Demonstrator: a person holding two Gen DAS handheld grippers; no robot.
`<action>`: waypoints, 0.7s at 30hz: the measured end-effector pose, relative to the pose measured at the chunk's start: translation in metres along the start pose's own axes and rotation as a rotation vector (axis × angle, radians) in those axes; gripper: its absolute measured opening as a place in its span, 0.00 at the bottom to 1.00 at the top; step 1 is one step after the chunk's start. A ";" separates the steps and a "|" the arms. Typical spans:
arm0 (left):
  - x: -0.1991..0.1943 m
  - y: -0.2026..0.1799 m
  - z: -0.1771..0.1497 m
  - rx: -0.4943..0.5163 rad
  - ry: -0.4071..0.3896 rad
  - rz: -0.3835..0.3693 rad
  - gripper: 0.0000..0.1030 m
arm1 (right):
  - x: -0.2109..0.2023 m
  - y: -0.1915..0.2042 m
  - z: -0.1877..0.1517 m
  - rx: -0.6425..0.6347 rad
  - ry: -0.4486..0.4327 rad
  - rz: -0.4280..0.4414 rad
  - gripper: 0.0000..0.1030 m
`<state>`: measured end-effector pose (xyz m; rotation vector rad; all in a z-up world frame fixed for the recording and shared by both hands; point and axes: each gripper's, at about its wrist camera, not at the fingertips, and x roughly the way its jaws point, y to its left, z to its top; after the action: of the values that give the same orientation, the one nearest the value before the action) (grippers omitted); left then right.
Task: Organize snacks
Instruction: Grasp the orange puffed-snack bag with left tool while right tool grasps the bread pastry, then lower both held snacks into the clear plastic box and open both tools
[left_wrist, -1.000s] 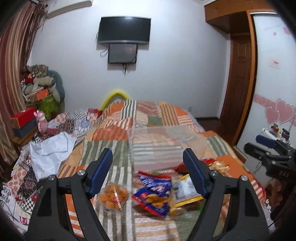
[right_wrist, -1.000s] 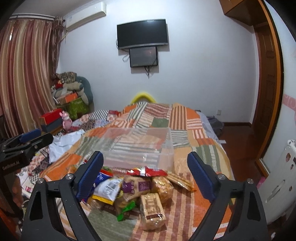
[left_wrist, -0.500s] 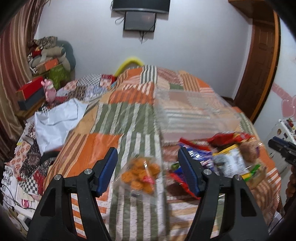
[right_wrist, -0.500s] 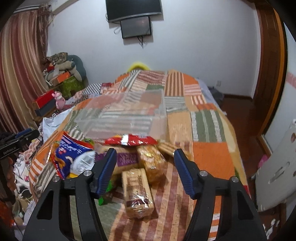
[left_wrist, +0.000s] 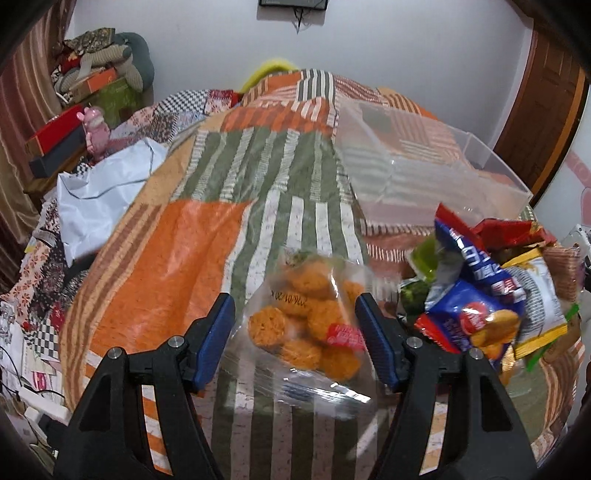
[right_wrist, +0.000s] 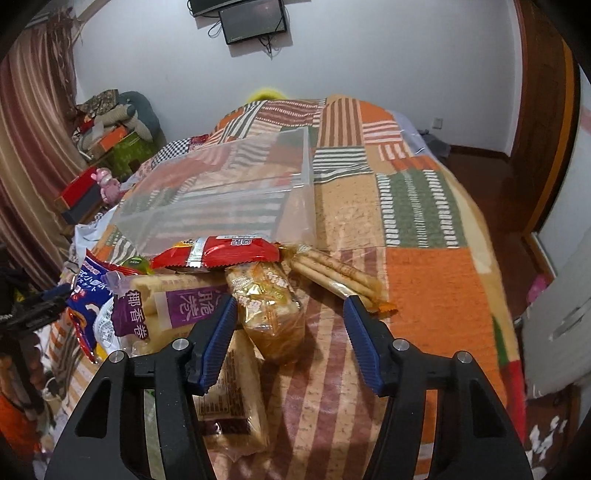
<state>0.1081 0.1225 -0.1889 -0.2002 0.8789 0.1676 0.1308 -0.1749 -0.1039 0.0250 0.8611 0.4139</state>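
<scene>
A clear bag of round orange snacks (left_wrist: 306, 321) lies on the patchwork quilt (left_wrist: 177, 266). My left gripper (left_wrist: 295, 325) is open and straddles it, with a gap at the left pad. Right of it is a snack pile with a blue bag (left_wrist: 476, 295) on top. A clear plastic bin (left_wrist: 424, 166) (right_wrist: 229, 184) stands behind the pile. My right gripper (right_wrist: 290, 321) is closing, with a yellow cake packet (right_wrist: 269, 310) between its fingers beside the left one; the right pad is clear of it. Around it lie a red packet (right_wrist: 218, 254), a purple-labelled packet (right_wrist: 177, 306) and biscuit sticks (right_wrist: 332, 277).
A white plastic bag (left_wrist: 99, 192) lies on the bed's left side. Beyond it are a red box (left_wrist: 55, 129), a pink toy (left_wrist: 96, 125) and piled bedding. The bed's right edge drops to a wooden floor (right_wrist: 480, 166) by a door.
Both grippers have sunk and tipped down toward the bed, and their jaws have narrowed. The left now straddles the orange snack bag; the right has come down over the yellow packet.
</scene>
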 end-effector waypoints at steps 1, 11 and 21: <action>0.002 -0.001 -0.001 -0.001 0.001 -0.003 0.66 | 0.002 0.002 0.000 -0.007 0.003 0.002 0.55; 0.003 0.001 0.000 -0.013 -0.020 -0.025 0.60 | 0.019 0.006 0.004 -0.001 0.036 0.047 0.35; -0.015 -0.003 0.007 0.007 -0.047 -0.043 0.43 | -0.002 -0.001 0.004 0.007 -0.016 0.034 0.33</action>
<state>0.1043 0.1204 -0.1729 -0.2081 0.8276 0.1286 0.1329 -0.1756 -0.0994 0.0491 0.8476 0.4417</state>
